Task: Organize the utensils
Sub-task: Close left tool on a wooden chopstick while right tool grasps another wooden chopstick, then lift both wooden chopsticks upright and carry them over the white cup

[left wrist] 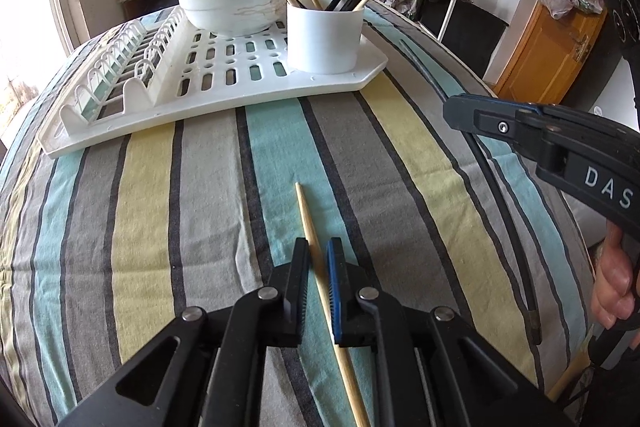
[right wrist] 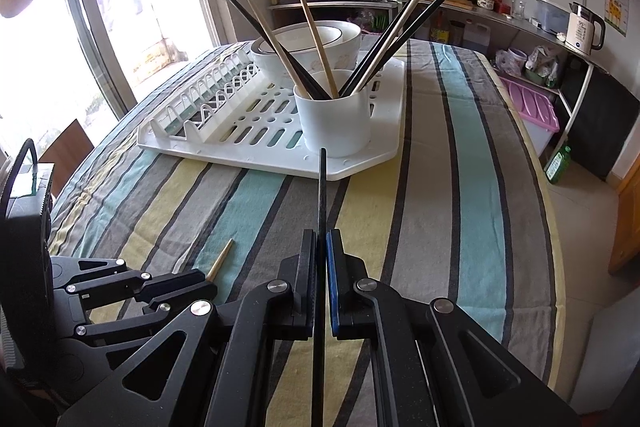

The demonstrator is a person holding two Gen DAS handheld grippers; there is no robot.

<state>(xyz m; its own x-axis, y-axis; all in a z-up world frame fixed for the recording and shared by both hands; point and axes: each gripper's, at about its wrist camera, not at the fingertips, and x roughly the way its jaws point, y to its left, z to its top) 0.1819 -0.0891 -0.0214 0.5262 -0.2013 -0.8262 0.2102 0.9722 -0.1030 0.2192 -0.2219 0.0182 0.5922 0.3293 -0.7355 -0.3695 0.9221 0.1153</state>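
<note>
My left gripper (left wrist: 318, 247) is shut on a wooden chopstick (left wrist: 306, 211) whose tip points toward the rack, low over the striped cloth. My right gripper (right wrist: 321, 237) is shut on a black chopstick (right wrist: 322, 179) that points at the white holder cup (right wrist: 336, 115). The cup stands on the front right of the white dish rack (right wrist: 360, 167) and holds several black and wooden chopsticks. In the left wrist view the cup (left wrist: 324, 39) stands straight ahead, and the right gripper (left wrist: 450, 109) with its black chopstick (left wrist: 500, 195) is at the right.
A white bowl (left wrist: 228, 3) sits on the rack (left wrist: 248, 95) behind the cup. The striped tablecloth (right wrist: 460, 167) covers the table. Its right edge drops to the floor. A counter with a kettle (right wrist: 582, 27), pot and bottles lines the back wall.
</note>
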